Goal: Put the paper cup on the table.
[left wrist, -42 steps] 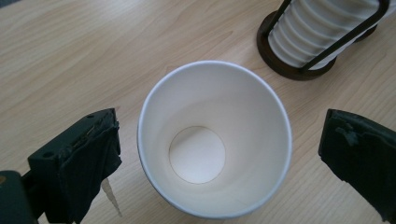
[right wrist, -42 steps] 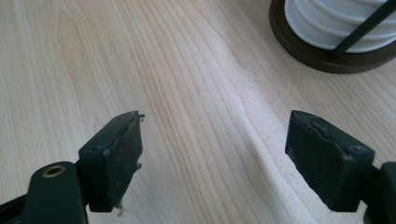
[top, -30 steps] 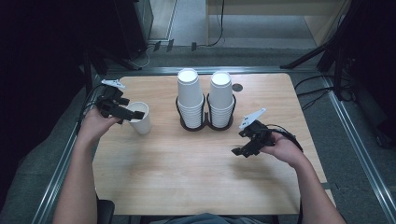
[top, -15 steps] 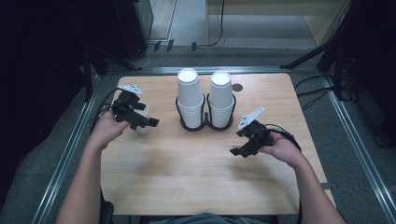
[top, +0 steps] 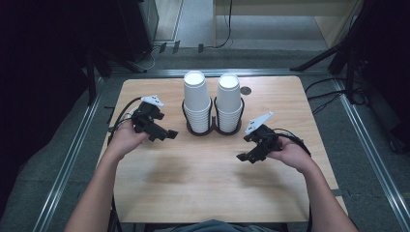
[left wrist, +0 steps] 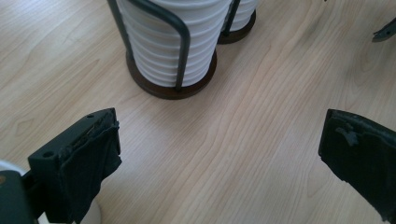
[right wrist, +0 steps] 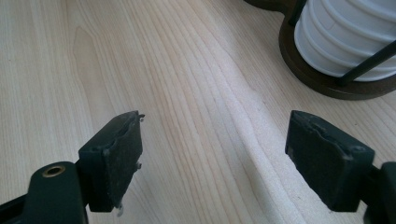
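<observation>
While the left gripper [top: 163, 136] and right gripper [top: 247, 157] are held wide with nothing between the jaws, the left paper-cup stack [top: 197, 99] is kept in its wire holder [left wrist: 170, 88], far centre. Risks: several nested cups dragged up together by a skewed grip; the holder tipped; the white cup edge [left wrist: 5, 166] beside the left jaw knocked.
</observation>
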`<state>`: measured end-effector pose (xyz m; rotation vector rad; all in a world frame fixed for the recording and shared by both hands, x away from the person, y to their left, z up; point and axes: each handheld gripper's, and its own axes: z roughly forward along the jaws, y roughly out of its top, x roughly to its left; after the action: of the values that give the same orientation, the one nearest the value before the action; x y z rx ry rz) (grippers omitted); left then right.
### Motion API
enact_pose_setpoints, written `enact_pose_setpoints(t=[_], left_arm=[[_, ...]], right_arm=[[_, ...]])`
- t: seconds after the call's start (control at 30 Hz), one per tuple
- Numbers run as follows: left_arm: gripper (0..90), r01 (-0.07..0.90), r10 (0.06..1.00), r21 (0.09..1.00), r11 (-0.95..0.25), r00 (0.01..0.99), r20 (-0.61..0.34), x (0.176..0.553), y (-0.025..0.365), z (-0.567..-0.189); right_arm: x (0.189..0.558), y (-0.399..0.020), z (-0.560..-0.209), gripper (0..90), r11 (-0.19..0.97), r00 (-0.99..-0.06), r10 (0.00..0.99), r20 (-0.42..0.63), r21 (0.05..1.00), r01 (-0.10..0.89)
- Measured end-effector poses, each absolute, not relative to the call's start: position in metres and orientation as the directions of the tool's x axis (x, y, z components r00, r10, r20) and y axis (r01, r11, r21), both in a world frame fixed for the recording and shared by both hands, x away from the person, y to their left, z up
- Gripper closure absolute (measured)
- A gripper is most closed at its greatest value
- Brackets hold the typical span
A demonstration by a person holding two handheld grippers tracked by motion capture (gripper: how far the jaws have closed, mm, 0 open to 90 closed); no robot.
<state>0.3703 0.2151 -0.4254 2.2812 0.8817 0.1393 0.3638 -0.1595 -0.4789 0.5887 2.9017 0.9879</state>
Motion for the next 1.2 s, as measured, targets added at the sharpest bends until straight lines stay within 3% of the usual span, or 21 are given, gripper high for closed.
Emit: enact_pose_setpoints(t=[0.13,0.5,0.97,1.2], left_arm=[[0.0,0.571,0.634,0.643,-0.511,0.755,-0.166,0.366,0.207,-0.43],[0.0,0.535,0.628,0.635,-0.558,0.772,-0.099,0.348,0.187,-0.453],[0.0,0.522,0.612,0.624,-0.581,0.786,-0.087,0.336,0.165,-0.469],[0.0,0.528,0.594,0.616,-0.584,0.796,-0.118,0.335,0.147,-0.475]], right_arm=[[0.363,-0.159,-0.478,18.7,0.699,-0.911,0.391,0.128,0.602,0.385],[0.359,-0.157,-0.477,18.6,0.693,-0.91,0.399,0.116,0.611,0.381],[0.356,-0.155,-0.478,18.6,0.692,-0.897,0.427,0.113,0.598,0.404],[0.353,-0.151,-0.478,18.4,0.694,-0.905,0.41,0.116,0.604,0.392]])
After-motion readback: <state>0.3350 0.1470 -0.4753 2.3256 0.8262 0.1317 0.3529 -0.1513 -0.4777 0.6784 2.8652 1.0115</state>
